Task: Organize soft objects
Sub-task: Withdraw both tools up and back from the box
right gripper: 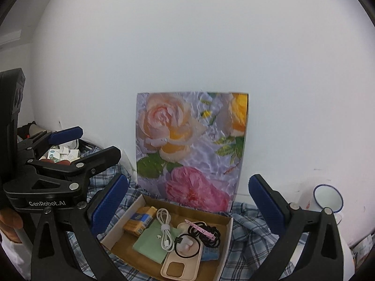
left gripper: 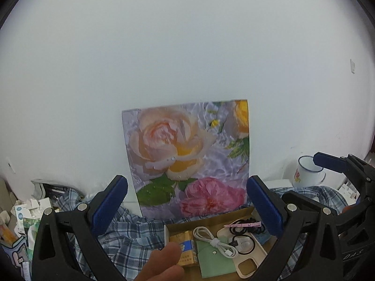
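A blue plaid cloth (left gripper: 131,238) (right gripper: 253,231) lies rumpled on the surface under an open cardboard box (left gripper: 211,219) (right gripper: 126,222). In the box are a green pouch (left gripper: 215,260) (right gripper: 150,241), a coiled white cable (left gripper: 211,236) (right gripper: 164,222), black hair ties (left gripper: 243,229) (right gripper: 208,234), a beige phone case (left gripper: 248,264) (right gripper: 178,264) and a yellow-blue pack (left gripper: 185,245) (right gripper: 140,220). My left gripper (left gripper: 187,201) (right gripper: 99,141) hovers open above the box's left side, holding nothing. My right gripper (right gripper: 187,201) (left gripper: 301,178) is open and empty too, above and in front of the box.
A floral poster (left gripper: 187,159) (right gripper: 189,145) leans on the white wall behind the box. A white enamel mug (left gripper: 307,171) (right gripper: 328,199) stands at the right. Small paper packets (left gripper: 25,213) (right gripper: 61,152) clutter the left. A thumb (left gripper: 161,262) shows at the bottom.
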Motion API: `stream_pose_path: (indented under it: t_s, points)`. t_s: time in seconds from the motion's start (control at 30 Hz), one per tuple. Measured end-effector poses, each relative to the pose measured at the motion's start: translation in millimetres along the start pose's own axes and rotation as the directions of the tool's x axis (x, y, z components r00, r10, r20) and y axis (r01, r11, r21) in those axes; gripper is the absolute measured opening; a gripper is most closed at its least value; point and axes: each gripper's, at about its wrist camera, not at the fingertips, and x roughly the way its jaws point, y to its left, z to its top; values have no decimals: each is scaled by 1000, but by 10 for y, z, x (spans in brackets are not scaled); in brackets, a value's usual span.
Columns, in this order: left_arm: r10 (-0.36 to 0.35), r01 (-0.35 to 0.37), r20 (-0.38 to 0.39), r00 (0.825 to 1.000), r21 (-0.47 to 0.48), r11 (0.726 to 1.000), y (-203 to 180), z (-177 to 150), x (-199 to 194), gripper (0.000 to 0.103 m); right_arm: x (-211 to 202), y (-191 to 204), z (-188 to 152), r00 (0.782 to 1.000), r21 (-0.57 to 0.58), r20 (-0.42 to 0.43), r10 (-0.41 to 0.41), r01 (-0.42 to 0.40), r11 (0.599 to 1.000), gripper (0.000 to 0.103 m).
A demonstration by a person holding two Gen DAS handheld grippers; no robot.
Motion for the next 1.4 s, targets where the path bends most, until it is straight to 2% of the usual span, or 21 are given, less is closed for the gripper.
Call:
stream_pose_path:
  t_s: [0.3, 0.63, 0.8, 0.93, 1.13, 1.4]
  points:
    - [7, -7, 100, 995, -5, 1000, 17, 128, -459, 103, -348, 140, 180, 998, -14, 58, 7, -6, 1000, 103]
    - [9, -10, 185, 983, 2, 1000, 5, 227, -916, 103, -772, 338, 336, 989, -67, 146, -24, 34, 997, 103]
    - [4, -5, 209, 978, 3, 1000, 20, 249, -1125, 103, -917, 398, 394, 987, -68, 158, 21, -10, 998, 103]
    - [12, -13, 228, 974, 4, 1000, 88, 226, -1332, 103, -1085, 587, 393, 979, -104, 204, 13, 8, 995, 103]
    - [39, -42, 289, 957, 5, 999, 240, 120, -1730, 103, -1295, 887, 383, 969, -136, 239, 57, -25, 990, 103]
    - [31, -27, 276, 961, -20, 999, 380, 1, -1948, 103, -1523, 1206, 278, 961, -169, 274, 39, 8, 986, 103]
